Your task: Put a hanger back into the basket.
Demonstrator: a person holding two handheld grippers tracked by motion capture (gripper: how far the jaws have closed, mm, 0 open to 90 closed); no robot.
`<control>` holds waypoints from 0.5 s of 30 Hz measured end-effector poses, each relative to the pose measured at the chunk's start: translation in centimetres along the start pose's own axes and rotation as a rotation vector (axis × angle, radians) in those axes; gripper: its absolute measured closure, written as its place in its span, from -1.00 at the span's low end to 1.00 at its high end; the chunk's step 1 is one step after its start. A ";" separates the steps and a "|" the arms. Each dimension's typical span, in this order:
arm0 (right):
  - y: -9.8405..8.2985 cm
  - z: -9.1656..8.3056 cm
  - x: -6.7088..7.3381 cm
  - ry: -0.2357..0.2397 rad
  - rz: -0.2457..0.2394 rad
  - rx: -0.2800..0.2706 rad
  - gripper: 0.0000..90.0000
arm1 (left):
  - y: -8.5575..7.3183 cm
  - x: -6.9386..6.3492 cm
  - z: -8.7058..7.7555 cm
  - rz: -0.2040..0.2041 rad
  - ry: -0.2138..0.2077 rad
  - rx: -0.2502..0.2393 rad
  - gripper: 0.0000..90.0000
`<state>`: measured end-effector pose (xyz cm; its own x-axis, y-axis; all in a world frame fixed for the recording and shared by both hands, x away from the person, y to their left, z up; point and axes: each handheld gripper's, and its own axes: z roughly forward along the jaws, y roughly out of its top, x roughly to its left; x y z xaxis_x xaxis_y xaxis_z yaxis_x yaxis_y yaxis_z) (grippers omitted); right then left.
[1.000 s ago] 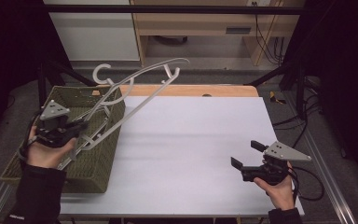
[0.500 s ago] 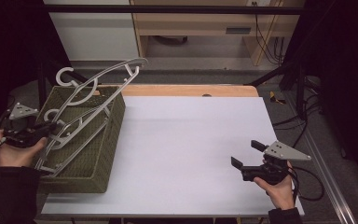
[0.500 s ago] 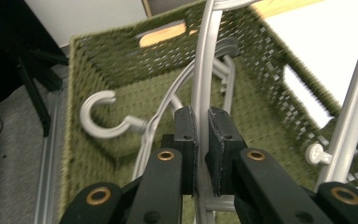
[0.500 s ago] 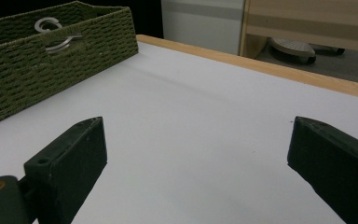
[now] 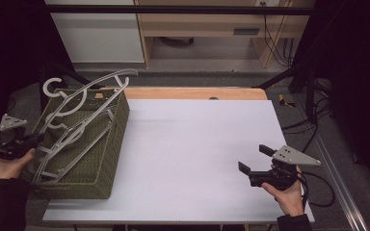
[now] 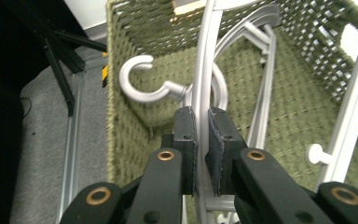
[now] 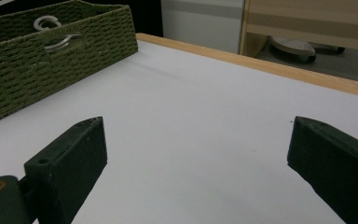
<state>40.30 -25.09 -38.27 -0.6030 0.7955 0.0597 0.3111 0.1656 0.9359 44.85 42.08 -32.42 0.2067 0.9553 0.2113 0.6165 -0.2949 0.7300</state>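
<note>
A green woven basket [image 5: 107, 159] stands on the left of the white table [image 5: 197, 144]. White plastic hangers [image 5: 72, 120] lie slanted in it, their hooks poking over the far rim. My left gripper [image 5: 34, 139] is at the basket's left side, shut on a white hanger [image 6: 204, 93] whose bar runs between the jaws; a hook [image 6: 135, 84] curls just beyond. My right gripper [image 5: 254, 159] hovers low over the table's right front, open, with nothing between its fingers [image 7: 70, 158]. From there the basket [image 7: 51, 60] shows at the far left.
A wooden strip [image 5: 197, 93] runs along the table's far edge. Behind it stand a white cabinet [image 5: 96, 29] and a wooden shelf [image 5: 212, 24]. Cables [image 5: 313, 125] trail at the right. A black frame leg [image 6: 58, 70] stands left of the basket.
My left gripper has drawn the hangers leftward and lowered them into the basket, then eased slightly right. The right gripper has stayed put.
</note>
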 end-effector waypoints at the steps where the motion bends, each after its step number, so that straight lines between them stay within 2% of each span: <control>1: 0.0 0.0 0.0 -0.001 -0.002 0.001 -0.89 | -0.1 0.1 0.0 -0.003 0.000 0.001 0.84; 12: 0.0 0.1 0.1 -0.001 0.006 0.001 -0.89 | -1.9 1.2 0.2 -0.008 0.018 0.043 0.84; 15: 0.0 0.2 0.1 -0.001 0.006 0.002 -0.89 | -2.1 1.5 0.3 -0.002 0.040 0.054 0.84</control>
<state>40.35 -24.87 -38.33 -0.6001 0.7972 0.0651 0.3165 0.1620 0.9347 44.07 44.12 -33.84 0.1759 0.9555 0.2368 0.6573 -0.2930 0.6943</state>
